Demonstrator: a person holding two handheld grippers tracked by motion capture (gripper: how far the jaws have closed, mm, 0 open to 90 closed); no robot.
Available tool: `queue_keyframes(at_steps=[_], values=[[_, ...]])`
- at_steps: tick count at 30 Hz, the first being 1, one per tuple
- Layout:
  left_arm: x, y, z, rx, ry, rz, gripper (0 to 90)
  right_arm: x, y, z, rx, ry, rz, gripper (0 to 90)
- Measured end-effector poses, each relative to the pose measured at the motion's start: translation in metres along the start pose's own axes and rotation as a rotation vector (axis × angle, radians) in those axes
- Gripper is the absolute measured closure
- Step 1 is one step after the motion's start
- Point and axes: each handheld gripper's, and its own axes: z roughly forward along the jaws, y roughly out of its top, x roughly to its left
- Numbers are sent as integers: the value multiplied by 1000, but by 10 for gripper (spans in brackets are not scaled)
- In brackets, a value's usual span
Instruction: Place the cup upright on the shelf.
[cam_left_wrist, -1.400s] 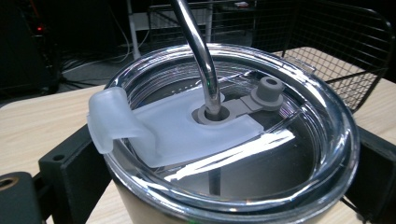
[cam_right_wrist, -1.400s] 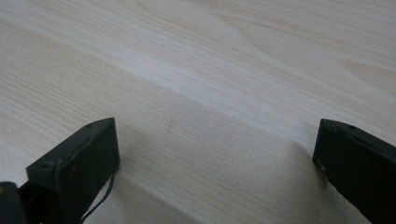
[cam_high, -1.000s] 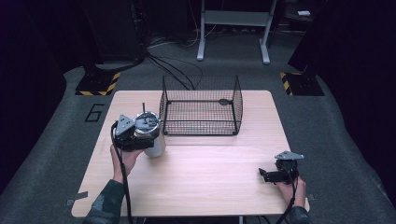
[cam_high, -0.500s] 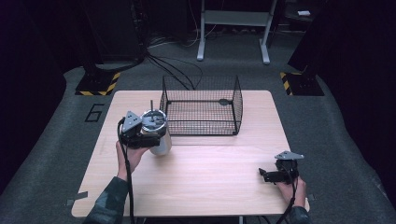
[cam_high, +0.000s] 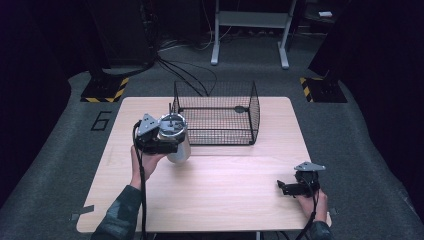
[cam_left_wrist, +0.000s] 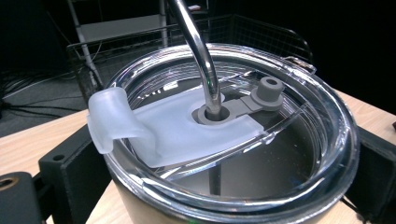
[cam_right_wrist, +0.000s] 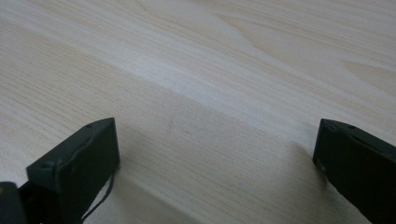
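A person is working at a light wooden table (cam_high: 235, 195) with a two-jaw gripper in each hand. The left gripper (cam_high: 167, 141) is pinching a steel tumbler (cam_high: 176, 145) by its upper body, one black jaw on either side, and is holding it near the table's left edge, just beside the near left corner of a black wire basket (cam_high: 216, 113) that is standing at the middle of the far edge. From the high view it is hard to tell whether the tumbler's base is touching the table or is hanging a little above it. The tumbler is carrying a clear lid (cam_left_wrist: 299, 140) with a frosted flap, and a metal straw (cam_left_wrist: 198, 51) is rising through a grey grommet at its centre. The tumbler's long axis is running close to vertical, mouth and straw pointing up, with the top leaning slightly away from the person, toward the basket. The likely step is carrying it over the basket wall; doing that well means keeping the tumbler upright, raising its base above the wire rim before moving across, and minding the tall straw. The right gripper (cam_high: 290, 188) is resting near the table's near right corner, its jaws spread wide over bare wood and gripping nothing.
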Motion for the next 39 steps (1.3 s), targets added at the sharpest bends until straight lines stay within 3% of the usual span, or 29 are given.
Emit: queue_keyframes(at_steps=[16, 39], values=[[-7, 32, 5, -34, -43, 12, 39, 0, 0, 0, 0, 0, 0, 0], [-2, 77, 26, -66, -44, 21, 39, 0, 0, 0, 0, 0, 0, 0]])
